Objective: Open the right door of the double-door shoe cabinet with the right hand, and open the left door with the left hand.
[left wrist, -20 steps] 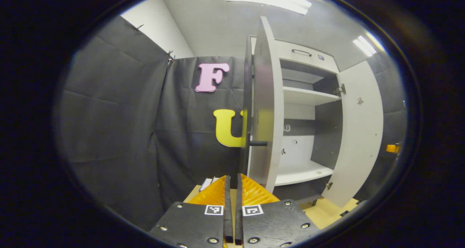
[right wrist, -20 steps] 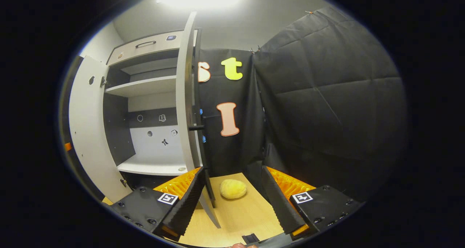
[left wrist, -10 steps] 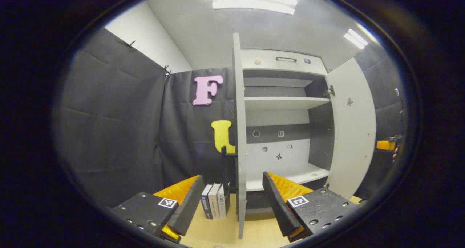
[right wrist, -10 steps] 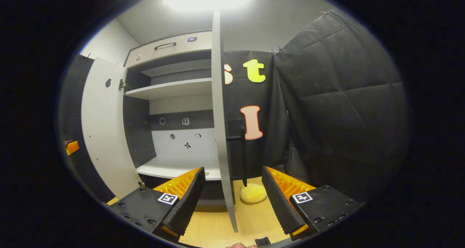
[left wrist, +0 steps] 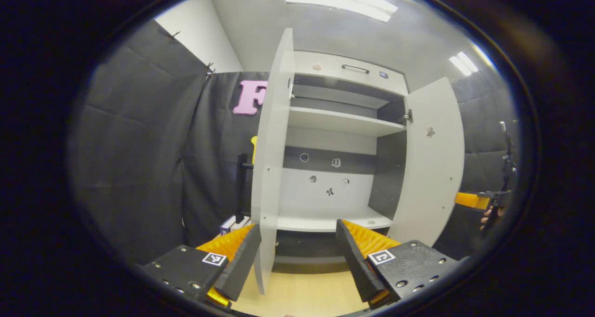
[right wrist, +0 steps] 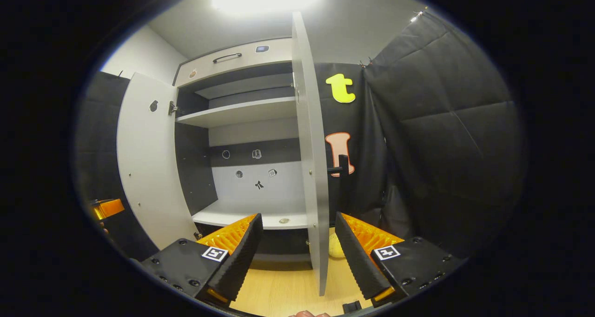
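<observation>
Shoe cabinet (left wrist: 353,70): pale, stands against the booth wall, shelves bare.
Right door (right wrist: 310,168): swung wide, seen nearly edge-on.
Left door (left wrist: 272,168): likewise swung wide. Both look like stiff, light hinged panels that swing freely.
Bar handles (right wrist: 342,166): dark, on the outer faces; the likely place to grip.
Left hand-held gripper (left wrist: 297,242): fingers spread, holding nothing.
Right hand-held gripper (right wrist: 297,240): fingers spread, holding nothing.

no readable text, label or number shows anywhere.
</observation>
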